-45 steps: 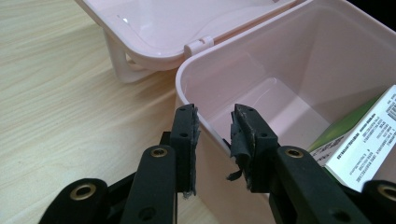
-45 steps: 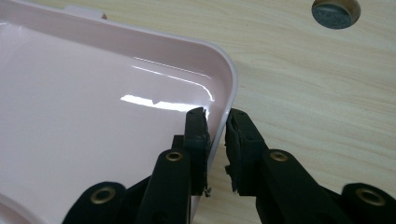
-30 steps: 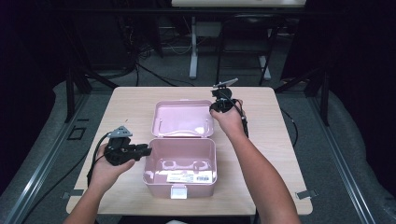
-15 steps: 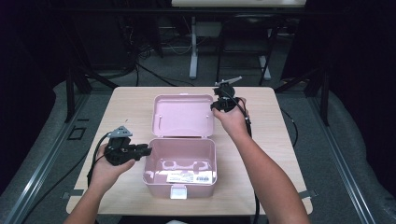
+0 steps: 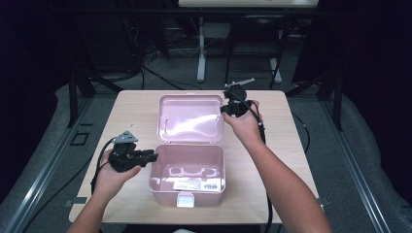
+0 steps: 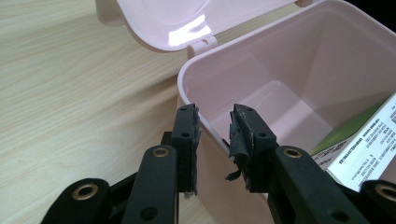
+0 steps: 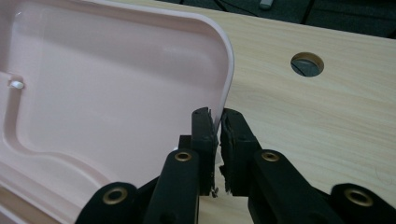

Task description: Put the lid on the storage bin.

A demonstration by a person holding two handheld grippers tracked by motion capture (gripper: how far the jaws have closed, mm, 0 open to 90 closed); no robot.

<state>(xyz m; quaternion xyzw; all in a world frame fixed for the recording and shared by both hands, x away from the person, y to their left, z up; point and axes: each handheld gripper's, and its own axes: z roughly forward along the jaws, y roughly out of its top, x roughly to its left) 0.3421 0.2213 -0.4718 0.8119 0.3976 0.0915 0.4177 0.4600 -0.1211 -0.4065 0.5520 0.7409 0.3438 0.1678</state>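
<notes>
A pink plastic box (image 5: 165, 190) stands open on the wooden table (image 5: 136, 111), its hinged lid (image 5: 189, 119) tilted up behind it. My left gripper (image 5: 153, 157) is at the box's left wall; in the left gripper view its jaws (image 6: 214, 126) straddle the rim of the box (image 6: 280, 70), one outside and one inside, pressed on it. My right gripper (image 5: 224, 110) is shut on the lid's right edge. In the right gripper view the pads (image 7: 218, 123) pinch the thin rim of the lid (image 7: 93, 84). A printed white and green packet (image 6: 369, 149) lies inside the box.
A round cable hole (image 7: 307, 64) pierces the tabletop right of the lid. Bare wood lies left of the box and along the far edge. Cables trail from both grippers. Dark floor, stands and wires surround the table.
The right gripper has risen with the lid's edge, and the lid now stands steeper than a second ago. The left gripper and the box have stayed put.
</notes>
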